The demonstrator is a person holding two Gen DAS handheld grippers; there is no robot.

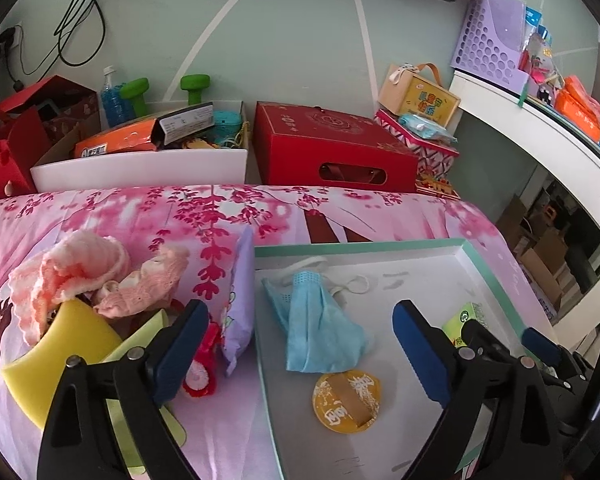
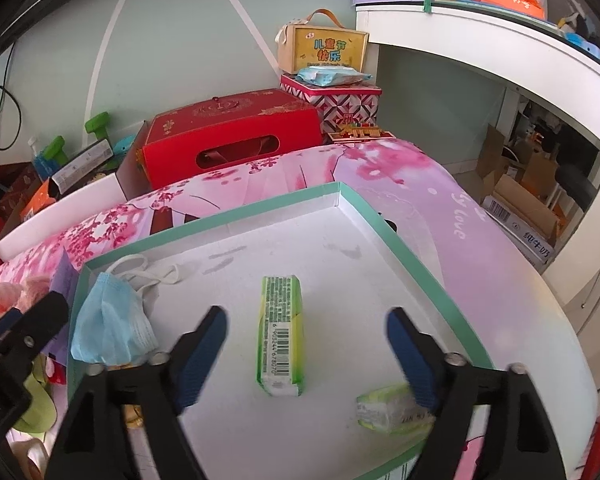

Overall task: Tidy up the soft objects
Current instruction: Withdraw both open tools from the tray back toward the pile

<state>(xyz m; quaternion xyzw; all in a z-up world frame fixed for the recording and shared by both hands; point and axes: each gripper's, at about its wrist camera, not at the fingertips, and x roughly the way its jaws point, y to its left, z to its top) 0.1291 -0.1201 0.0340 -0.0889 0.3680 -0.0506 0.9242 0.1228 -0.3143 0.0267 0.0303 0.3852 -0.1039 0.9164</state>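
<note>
A shallow white tray with a teal rim (image 1: 360, 245) (image 2: 220, 216) lies on a pink flowered cloth. Inside it are a crumpled blue face mask (image 1: 320, 332) (image 2: 108, 320), a round yellow pad (image 1: 346, 398) and a green tissue pack (image 2: 282, 334) (image 1: 466, 322). My left gripper (image 1: 300, 312) stands open over the mask without touching it. My right gripper (image 2: 306, 316) is open with the tissue pack lying free between its fingers. A second green pack (image 2: 392, 408) is partly hidden under the right finger. Pink knitted pieces (image 1: 80, 272), a yellow sponge (image 1: 60, 352) and a lilac packet (image 1: 240, 300) lie left of the tray.
Beyond the cloth's far edge stand a red gift box (image 1: 332, 148) (image 2: 228, 136) and a white bin (image 1: 140, 168) of assorted items. A white curved desk (image 1: 540, 128) (image 2: 500, 40) rises at the right, carrying a purple basket (image 1: 488, 36). A small red-and-white item (image 1: 200, 376) lies beside my left finger.
</note>
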